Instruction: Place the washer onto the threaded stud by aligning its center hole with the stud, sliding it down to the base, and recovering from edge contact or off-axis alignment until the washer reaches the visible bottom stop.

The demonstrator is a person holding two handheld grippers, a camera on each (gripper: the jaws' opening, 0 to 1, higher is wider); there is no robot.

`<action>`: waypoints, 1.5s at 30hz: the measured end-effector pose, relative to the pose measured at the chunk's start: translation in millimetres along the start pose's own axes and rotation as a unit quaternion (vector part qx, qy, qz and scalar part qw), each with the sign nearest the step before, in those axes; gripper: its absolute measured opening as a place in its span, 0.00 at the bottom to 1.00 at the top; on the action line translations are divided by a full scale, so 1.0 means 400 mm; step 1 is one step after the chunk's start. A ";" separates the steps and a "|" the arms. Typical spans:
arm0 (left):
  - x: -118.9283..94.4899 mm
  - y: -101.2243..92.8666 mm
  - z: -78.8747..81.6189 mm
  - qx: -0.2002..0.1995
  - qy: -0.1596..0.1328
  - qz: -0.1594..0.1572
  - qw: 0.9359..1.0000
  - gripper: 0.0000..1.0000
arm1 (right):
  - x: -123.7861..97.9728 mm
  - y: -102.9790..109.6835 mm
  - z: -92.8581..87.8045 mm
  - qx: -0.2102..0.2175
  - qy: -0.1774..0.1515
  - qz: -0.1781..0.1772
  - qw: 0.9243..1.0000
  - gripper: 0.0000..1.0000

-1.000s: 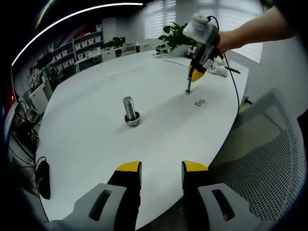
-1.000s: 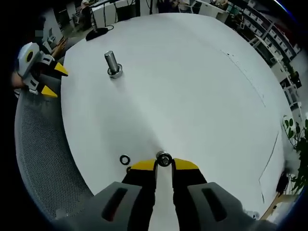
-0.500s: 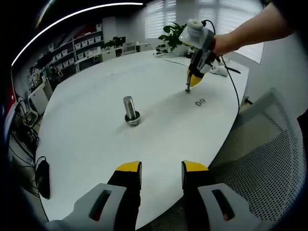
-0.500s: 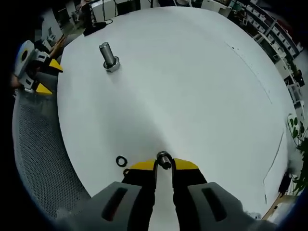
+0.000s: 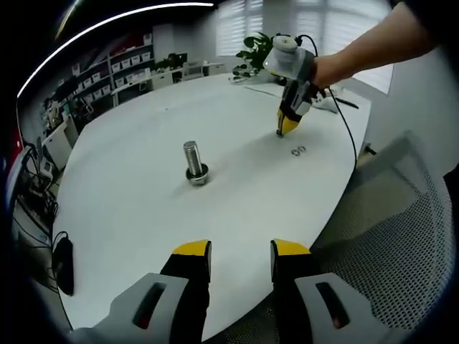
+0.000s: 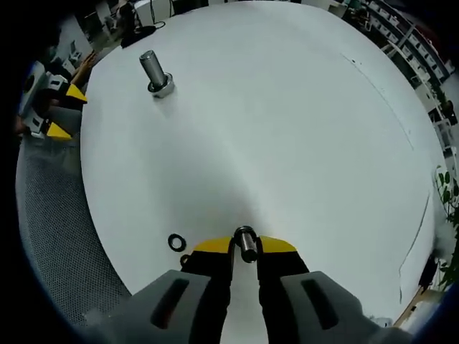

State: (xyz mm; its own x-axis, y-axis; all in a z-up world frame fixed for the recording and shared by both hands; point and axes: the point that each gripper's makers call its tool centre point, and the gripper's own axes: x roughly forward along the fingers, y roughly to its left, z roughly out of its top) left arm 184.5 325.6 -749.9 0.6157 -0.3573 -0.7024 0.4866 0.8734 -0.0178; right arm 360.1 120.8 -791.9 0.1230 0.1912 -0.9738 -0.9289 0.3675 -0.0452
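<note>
A small threaded stud is gripped upright between the closed jaws of the right claw, just above the white desk. The left claw is held open and empty at the desk's near edge. Loose washers lie just beside the right claw; a larger stud stands well apart. The stud should be kept vertical and steady, so that a washer's hole can be centred over it. No containers are seen.

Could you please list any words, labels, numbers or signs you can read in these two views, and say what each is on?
None can be read. The white table, the upright stud, the loose washers and both grippers bear no visible text. The boxes on the background shelves are too small and blurred to read.
</note>
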 end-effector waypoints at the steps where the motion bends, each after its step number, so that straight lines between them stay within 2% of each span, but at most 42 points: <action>1: 0.000 0.000 0.000 0.000 0.001 0.000 1.000 0.31 | 0.001 0.000 0.000 0.000 0.000 0.001 1.000 0.15; 10: -0.001 -0.001 0.000 0.000 0.002 -0.001 1.000 0.31 | -0.009 0.001 -0.006 0.005 -0.003 -0.004 1.000 0.17; 23: -0.001 -0.006 0.005 0.002 -0.003 -0.004 1.000 0.31 | -0.039 0.004 -0.057 0.015 -0.001 -0.018 1.000 0.22; 32: -0.002 -0.009 0.007 0.001 -0.005 -0.007 1.000 0.31 | -0.055 0.048 -0.071 0.029 -0.012 -0.009 0.999 0.26; 39: -0.001 -0.012 0.008 0.002 -0.005 -0.010 1.000 0.32 | -0.049 0.080 -0.080 0.022 -0.009 -0.003 1.000 0.27; 42: -0.001 -0.010 0.009 0.002 -0.006 -0.009 1.000 0.32 | -0.046 0.094 -0.075 0.023 -0.013 0.000 1.000 0.27; 45: -0.002 -0.011 0.008 0.001 -0.005 -0.009 1.000 0.32 | -0.044 0.109 -0.066 0.006 -0.022 -0.001 1.000 0.27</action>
State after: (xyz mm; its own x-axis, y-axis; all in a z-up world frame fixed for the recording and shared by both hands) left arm 183.8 321.0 -747.1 0.6134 -0.3761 -0.6945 0.4990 0.8662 -0.0284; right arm 308.2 109.6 -782.6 0.1396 0.2309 -0.9629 -0.9246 0.3786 -0.0433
